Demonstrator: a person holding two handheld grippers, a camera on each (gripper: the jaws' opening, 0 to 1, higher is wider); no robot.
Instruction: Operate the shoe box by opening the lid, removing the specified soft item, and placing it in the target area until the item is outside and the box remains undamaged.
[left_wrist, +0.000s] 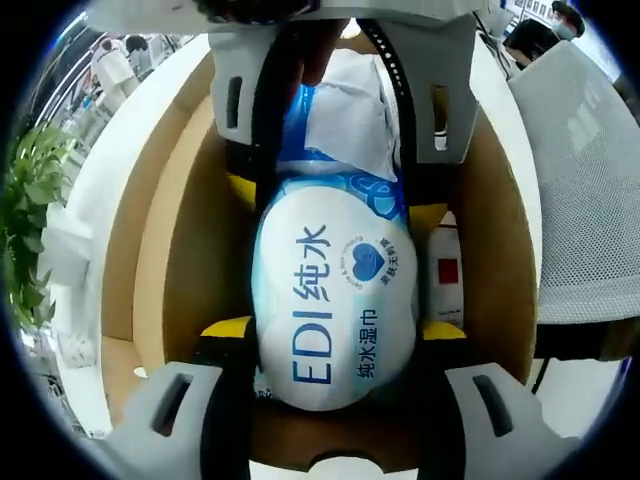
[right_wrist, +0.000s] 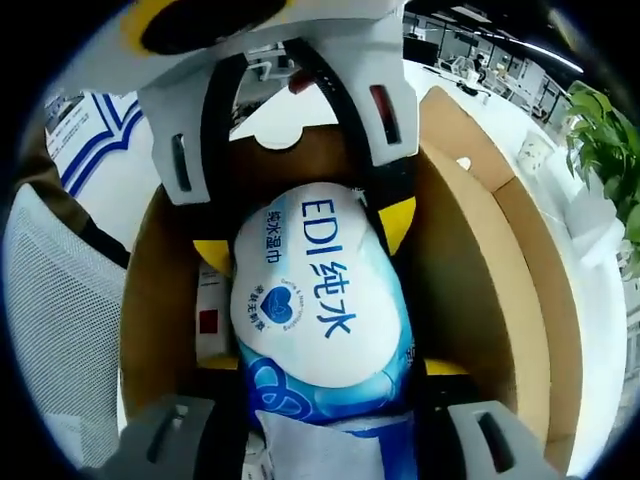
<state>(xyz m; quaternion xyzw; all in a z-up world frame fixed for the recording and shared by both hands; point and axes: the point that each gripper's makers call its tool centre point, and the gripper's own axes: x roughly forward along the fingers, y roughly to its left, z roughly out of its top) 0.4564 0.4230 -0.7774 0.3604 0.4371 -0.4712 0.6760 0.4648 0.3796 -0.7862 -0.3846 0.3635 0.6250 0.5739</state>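
Note:
A soft white-and-blue pack of wet wipes (left_wrist: 335, 300) marked "EDI" sits low inside the open brown cardboard shoe box (left_wrist: 170, 250). My left gripper (left_wrist: 333, 325) is shut on the pack's printed end, its yellow pads (left_wrist: 225, 326) pressing both sides. From the top of that view my right gripper (left_wrist: 335, 200) is shut on the blue end. In the right gripper view the pack (right_wrist: 310, 290) bulges between my right gripper (right_wrist: 330, 368) below and my left gripper (right_wrist: 305, 235) above. The box's wall (right_wrist: 470, 270) rises on the right.
A small white packet with a red square (left_wrist: 447, 270) lies in the box beside the pack. A white mesh chair (left_wrist: 580, 180) stands next to the white table (left_wrist: 85, 230). A green plant (left_wrist: 30, 200) grows at the table's far side. People (left_wrist: 115, 65) are in the background.

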